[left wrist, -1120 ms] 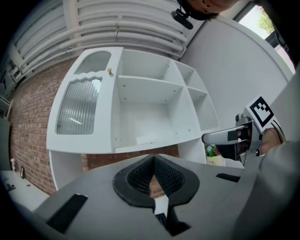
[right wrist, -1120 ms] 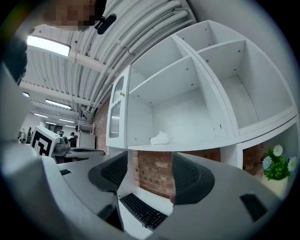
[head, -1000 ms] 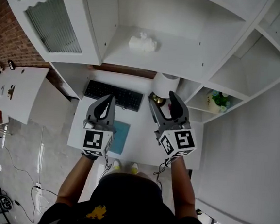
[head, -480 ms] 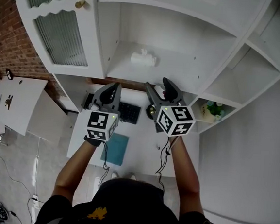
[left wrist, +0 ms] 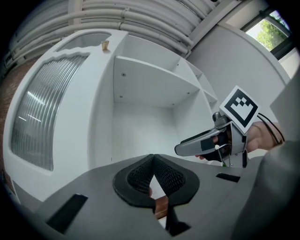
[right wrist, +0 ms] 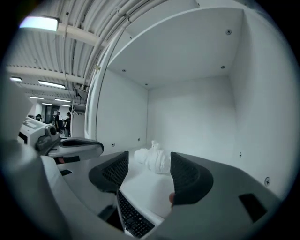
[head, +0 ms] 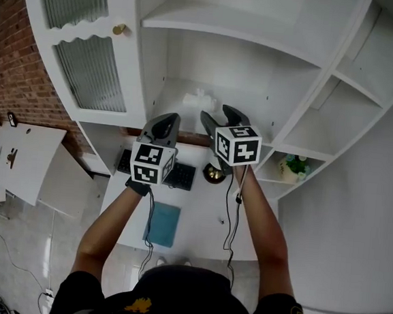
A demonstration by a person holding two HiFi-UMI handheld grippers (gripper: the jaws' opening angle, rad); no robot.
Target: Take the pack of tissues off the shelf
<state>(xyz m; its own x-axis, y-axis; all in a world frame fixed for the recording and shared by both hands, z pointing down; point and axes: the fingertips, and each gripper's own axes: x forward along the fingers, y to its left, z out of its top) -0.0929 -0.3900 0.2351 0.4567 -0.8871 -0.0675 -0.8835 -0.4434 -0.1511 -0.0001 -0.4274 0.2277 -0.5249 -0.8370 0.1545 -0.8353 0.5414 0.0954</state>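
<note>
The pack of tissues (head: pixel 200 98), white and crumpled, lies on the white shelf (head: pixel 262 104) of the wall unit, toward its back. My right gripper (head: pixel 217 116) is raised at the shelf's front edge, open, with nothing between its jaws. In the right gripper view the pack of tissues (right wrist: pixel 153 159) lies a short way ahead of the right gripper (right wrist: pixel 149 171), in line with the gap and apart from it. My left gripper (head: pixel 167 121) hangs beside it on the left, shut and empty. In the left gripper view the left gripper (left wrist: pixel 152 158) has its pads pressed together.
A cabinet door (head: pixel 88 68) with ribbed glass and a brass knob stands left of the shelf. Below lie a desk (head: pixel 198 214) with a black keyboard (head: pixel 179 176), a blue pad (head: pixel 163 224) and a round brass object (head: pixel 214 173). A small plant (head: pixel 293 167) sits in a side niche.
Both grippers have risen from above the desk to the level of the shelf. The right one now faces the tissue pack, and the left one stays shut.
</note>
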